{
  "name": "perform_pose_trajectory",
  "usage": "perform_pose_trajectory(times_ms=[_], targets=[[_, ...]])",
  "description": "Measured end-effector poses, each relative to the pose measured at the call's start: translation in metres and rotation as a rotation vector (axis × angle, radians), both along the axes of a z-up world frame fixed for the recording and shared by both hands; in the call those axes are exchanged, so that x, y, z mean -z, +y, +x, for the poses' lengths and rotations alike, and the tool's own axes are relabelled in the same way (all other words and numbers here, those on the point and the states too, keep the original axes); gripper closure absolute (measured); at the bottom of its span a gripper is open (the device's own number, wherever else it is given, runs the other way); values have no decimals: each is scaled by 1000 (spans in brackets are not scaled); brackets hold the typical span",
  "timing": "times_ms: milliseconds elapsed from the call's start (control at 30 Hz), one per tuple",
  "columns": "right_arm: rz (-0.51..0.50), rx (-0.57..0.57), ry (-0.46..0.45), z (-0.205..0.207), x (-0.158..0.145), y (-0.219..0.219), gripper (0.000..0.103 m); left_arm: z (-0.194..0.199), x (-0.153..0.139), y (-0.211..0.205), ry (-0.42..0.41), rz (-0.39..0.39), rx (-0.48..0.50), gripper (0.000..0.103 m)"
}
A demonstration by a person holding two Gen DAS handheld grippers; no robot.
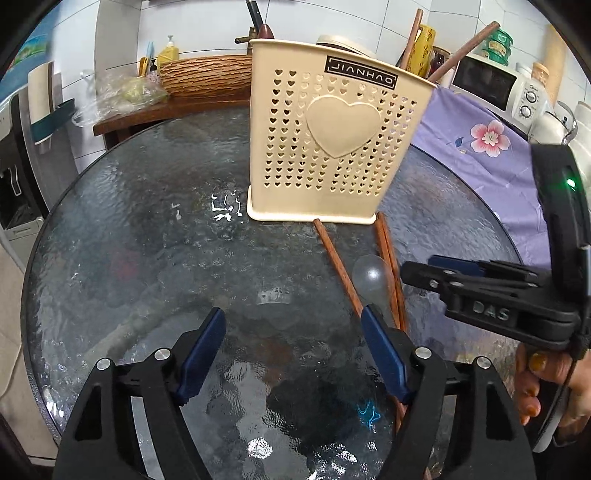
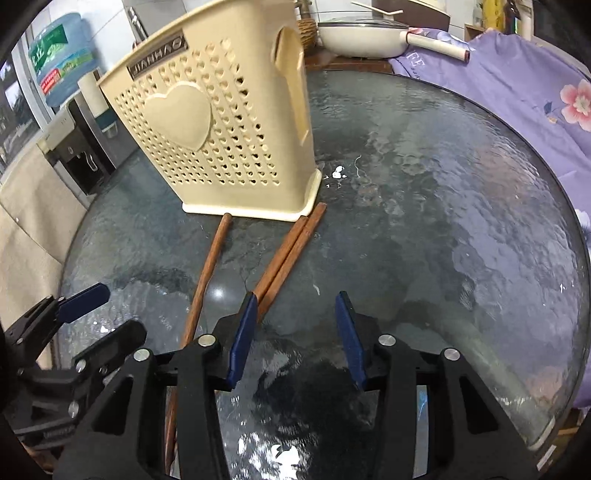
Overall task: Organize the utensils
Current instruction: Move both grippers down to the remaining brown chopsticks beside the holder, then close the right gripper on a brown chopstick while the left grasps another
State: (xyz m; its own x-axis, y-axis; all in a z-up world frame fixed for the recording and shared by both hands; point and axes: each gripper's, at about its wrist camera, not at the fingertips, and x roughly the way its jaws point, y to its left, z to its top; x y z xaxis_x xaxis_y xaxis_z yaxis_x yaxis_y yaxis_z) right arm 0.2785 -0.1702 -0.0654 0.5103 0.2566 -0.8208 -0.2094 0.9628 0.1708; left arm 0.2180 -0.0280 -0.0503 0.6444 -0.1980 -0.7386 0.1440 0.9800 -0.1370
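A cream perforated utensil holder [image 1: 332, 140] [image 2: 221, 129] stands upright on the round glass table [image 1: 147, 240] [image 2: 443, 221]. Two wooden sticks [image 1: 469, 48] poke up at its top right. In front of it lie a single wooden chopstick [image 1: 336, 266] [image 2: 208, 273], a pair of chopsticks [image 1: 388, 258] [image 2: 291, 251] and a clear plastic spoon [image 1: 369, 275]. My left gripper [image 1: 293, 313] [image 2: 114, 312] hovers open over bare glass, its right finger beside the single chopstick. My right gripper [image 2: 296, 298] [image 1: 421, 267] is open; its left finger covers the pair's near end.
A purple floral cloth [image 1: 480, 133] [image 2: 517, 81] covers the surface to the right, with a microwave [image 1: 491, 85] and a white pan [image 2: 362, 35] behind. A wooden side table [image 1: 166, 110] holds a basket. A water dispenser [image 2: 74, 147] stands left. A person's hand [image 1: 535, 380] holds the right gripper.
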Motion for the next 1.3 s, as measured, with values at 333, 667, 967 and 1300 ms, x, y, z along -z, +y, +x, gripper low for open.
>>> perform_pose_trajectory(times_ms=[333,667,967,1300], targets=[[-29,-23,36,13,-1,11,68,-1,3,0,11,5,-1,30],[-45,-15,60,29,-4,11,80,7,1,3,17,12,-6,30],[-69,-9,57,47,-2,18,89,36,-4,3,40,0,-9,39],[-42,-32,66,41,0,-3,90,70,0,-18,84,1,8,42]])
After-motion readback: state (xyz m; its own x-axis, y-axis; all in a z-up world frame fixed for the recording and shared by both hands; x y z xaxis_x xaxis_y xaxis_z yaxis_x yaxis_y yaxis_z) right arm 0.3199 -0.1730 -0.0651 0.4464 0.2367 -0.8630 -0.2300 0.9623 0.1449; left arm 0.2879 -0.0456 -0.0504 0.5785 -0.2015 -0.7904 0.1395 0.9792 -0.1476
